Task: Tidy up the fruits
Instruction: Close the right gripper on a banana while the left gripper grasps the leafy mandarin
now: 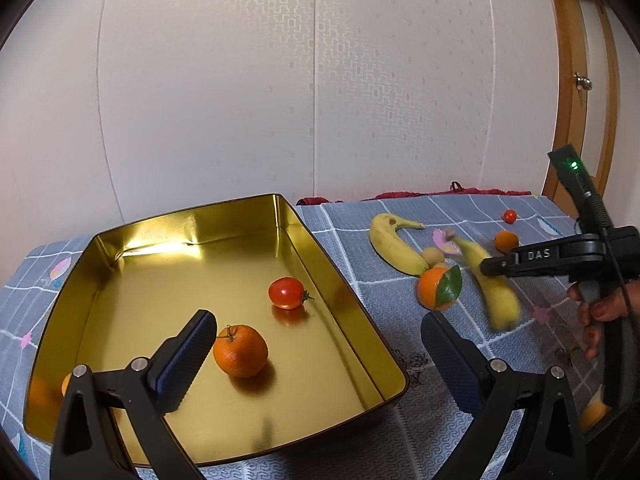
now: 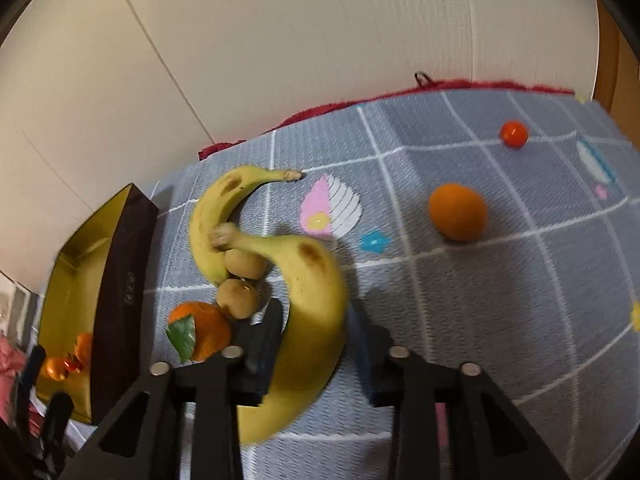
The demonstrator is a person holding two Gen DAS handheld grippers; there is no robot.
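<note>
Right gripper (image 2: 316, 344) grasping banana (image 2: 312, 304) mid-cloth, left gripper (image 1: 316, 356) released over tin's (image 1: 352, 300) right wall, orange (image 1: 240, 351) and tomato (image 1: 286, 293) inside, open cloth (image 2: 500, 300) toward right edge.

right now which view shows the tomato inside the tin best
The left wrist view. The tomato sits in plain sight on the gold floor of the tin, sharp, stem showing. The right wrist view sees the tin side-on, and only a blurred red bit shows beside an orange at its near end.
</note>
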